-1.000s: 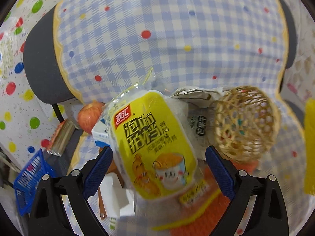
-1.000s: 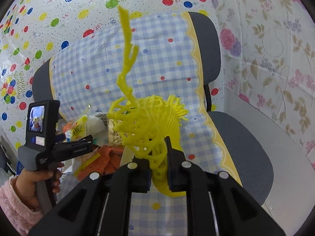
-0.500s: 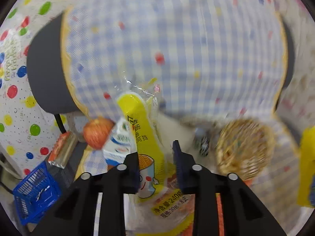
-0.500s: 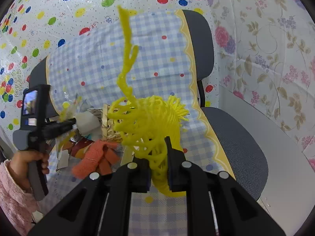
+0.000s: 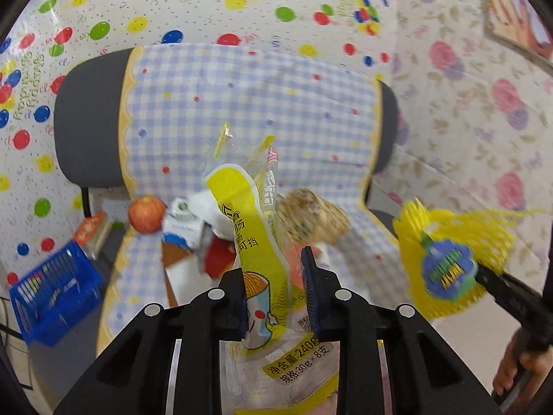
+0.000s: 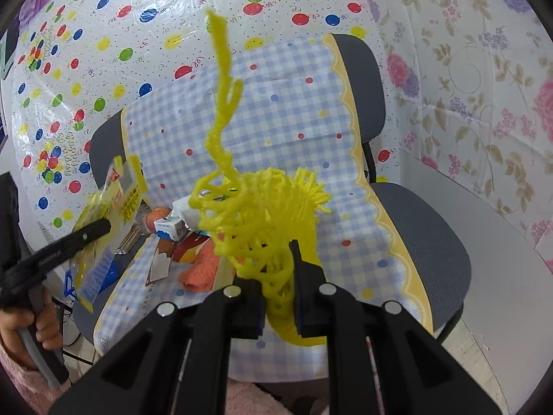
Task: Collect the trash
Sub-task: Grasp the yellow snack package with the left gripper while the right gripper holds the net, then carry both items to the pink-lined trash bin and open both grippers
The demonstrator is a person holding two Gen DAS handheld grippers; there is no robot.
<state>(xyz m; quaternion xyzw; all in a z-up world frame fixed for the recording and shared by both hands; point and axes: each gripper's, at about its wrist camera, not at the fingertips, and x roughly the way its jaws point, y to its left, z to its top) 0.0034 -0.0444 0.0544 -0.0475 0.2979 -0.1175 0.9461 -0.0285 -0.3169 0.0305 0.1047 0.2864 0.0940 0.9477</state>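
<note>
Trash: yellow sausage wrapper now pinched in left claw, whose jaws have just closed on it, lifted clear of the checked chair seat | right claw clamped on yellow mesh net, also aloft | judgement: both pieces collected; basket sits beside the chair.

The left hand-held gripper pinches a yellow wrapper above the chair; an apple lies behind.
</note>
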